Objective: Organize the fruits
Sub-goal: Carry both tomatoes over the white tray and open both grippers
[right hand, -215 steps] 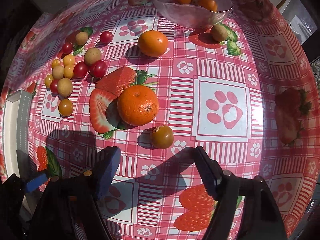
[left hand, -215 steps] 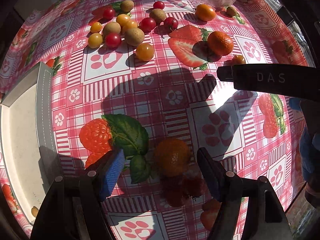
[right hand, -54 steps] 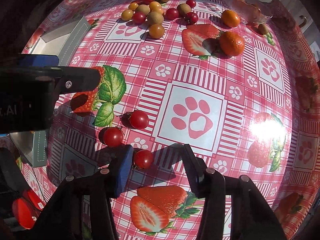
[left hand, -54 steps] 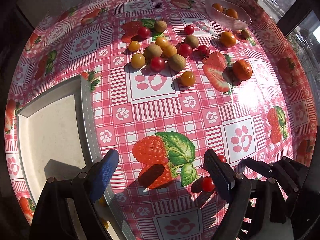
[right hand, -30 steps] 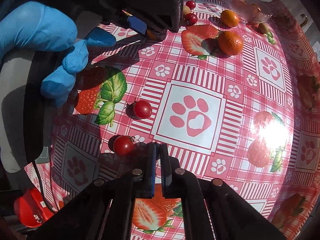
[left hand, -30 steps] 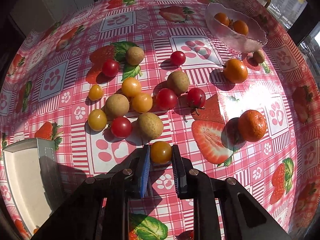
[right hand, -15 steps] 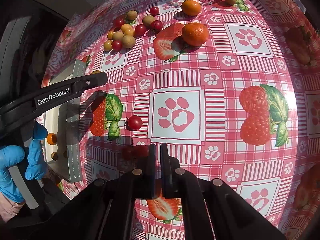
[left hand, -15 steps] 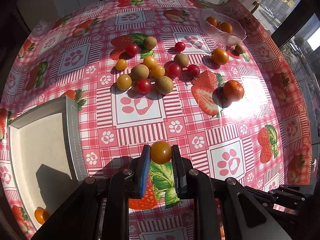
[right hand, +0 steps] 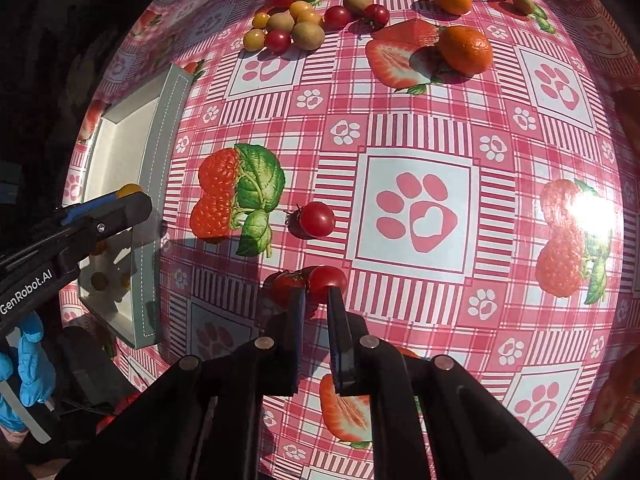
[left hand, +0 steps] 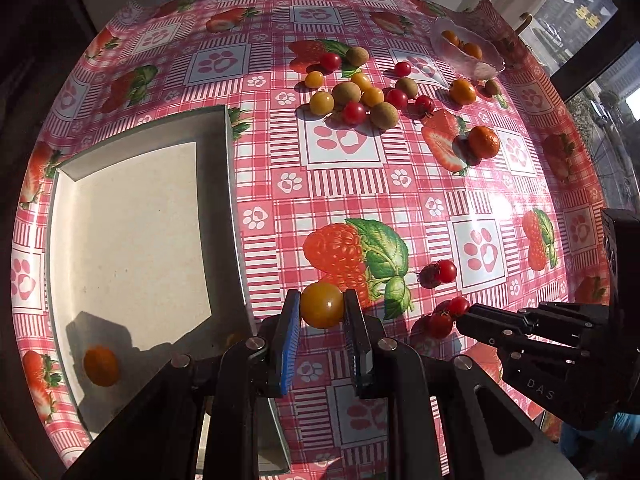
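Observation:
My left gripper (left hand: 322, 295) is shut on a yellow-orange cherry tomato (left hand: 322, 309) and hangs over the tablecloth just right of the grey tray's rim (left hand: 230, 184). One orange fruit (left hand: 101, 365) lies in the tray. The right gripper (right hand: 316, 292) points down with its jaws opening a narrow gap, and nothing is between its pads. Two red cherry tomatoes (right hand: 288, 282) (right hand: 327, 278) lie side by side just beyond its tips, a third (right hand: 316, 219) a bit farther. In the right wrist view the left gripper (right hand: 134, 200) shows at the tray's edge.
A cluster of yellow, red and brownish small fruits (left hand: 352, 98) lies at the far middle of the table. A mandarin (left hand: 483, 142) and a small orange fruit (left hand: 462, 91) sit to its right. A glass bowl (left hand: 486, 68) with orange fruits stands at the far right. A blue-gloved hand (right hand: 30, 364) shows at lower left.
My left gripper has carried the yellow-orange tomato away from the fruit cluster, toward the near side beside the tray. The right gripper's jaws have parted slightly, now just short of the two red tomatoes.

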A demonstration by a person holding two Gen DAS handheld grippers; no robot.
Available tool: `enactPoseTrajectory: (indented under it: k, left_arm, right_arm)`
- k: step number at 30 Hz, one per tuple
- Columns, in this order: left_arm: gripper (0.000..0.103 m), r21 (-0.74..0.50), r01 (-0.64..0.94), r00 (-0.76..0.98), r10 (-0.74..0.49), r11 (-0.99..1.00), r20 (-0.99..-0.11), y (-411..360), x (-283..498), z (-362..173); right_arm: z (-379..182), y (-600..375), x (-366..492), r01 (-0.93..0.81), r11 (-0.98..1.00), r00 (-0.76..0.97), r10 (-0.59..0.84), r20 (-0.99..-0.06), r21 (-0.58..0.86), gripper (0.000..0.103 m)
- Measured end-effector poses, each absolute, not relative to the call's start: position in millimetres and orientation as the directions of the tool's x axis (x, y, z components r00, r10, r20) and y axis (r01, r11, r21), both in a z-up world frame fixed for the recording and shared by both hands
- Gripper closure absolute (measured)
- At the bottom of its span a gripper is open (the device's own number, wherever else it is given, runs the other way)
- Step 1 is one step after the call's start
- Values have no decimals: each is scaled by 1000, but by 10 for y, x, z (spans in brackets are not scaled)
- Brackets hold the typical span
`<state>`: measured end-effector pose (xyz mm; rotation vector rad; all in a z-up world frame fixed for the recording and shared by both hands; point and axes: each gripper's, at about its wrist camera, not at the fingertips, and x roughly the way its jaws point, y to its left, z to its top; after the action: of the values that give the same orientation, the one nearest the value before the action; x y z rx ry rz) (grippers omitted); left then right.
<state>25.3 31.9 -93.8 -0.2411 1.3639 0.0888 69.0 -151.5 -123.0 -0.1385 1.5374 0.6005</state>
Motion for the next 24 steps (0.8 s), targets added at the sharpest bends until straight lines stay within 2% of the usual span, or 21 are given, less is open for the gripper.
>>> enactPoseTrajectory:
  k: [4, 6, 7, 8, 9, 12, 14, 15, 21, 22, 24]
  left_arm:
    - [81, -120, -216, 209, -75, 969, -975, 406, 181, -933]
    - [81, -124, -221, 211, -77, 967, -975, 438, 159, -925]
    - [81, -125, -222, 213, -77, 967, -974, 449, 151, -918]
    - [81, -125, -222, 217, -76, 967, -973, 457, 145, -910]
    - [81, -126, -222, 220, -76, 967, -973, 462, 141, -904]
    - [81, -131, -224, 227, -79, 966, -971, 473, 131, -885]
    - [81, -131, -222, 229, -78, 966, -970, 473, 123, -879]
    - [81, -131, -222, 229, -78, 966, -970, 473, 118, -878]
    - [81, -127, -221, 228, -75, 967, -971, 490, 75, -875]
    - [81, -127, -223, 228, -75, 967, -971, 496, 69, -876]
    - [81, -127, -225, 226, -75, 966, -971, 510, 59, -882]
  right_arm:
    - [-1200, -1422, 705, -463, 843, -65, 275, -959, 274, 91]
    - [-1188, -1428, 711, -460, 848, -62, 266, -962, 264, 84]
    - [-1187, -1443, 715, -454, 853, -57, 261, -964, 258, 70]
    - [-1200, -1464, 720, -444, 861, -59, 248, -967, 249, 50]
    - [-1229, -1484, 725, -433, 869, -65, 233, -970, 238, 46]
    - [-1313, -1542, 734, -390, 881, -97, 248, -964, 266, 47]
    - [-1322, -1543, 730, -384, 884, -90, 252, -964, 267, 59]
    - [-1342, -1526, 733, -379, 885, -95, 253, -963, 270, 61]
    - [-1284, -1529, 768, -332, 893, -77, 297, -952, 305, 60]
    - [-1260, -1520, 803, -333, 897, -59, 288, -956, 291, 54]
    - [-1252, -1470, 892, -342, 900, -41, 274, -961, 271, 52]
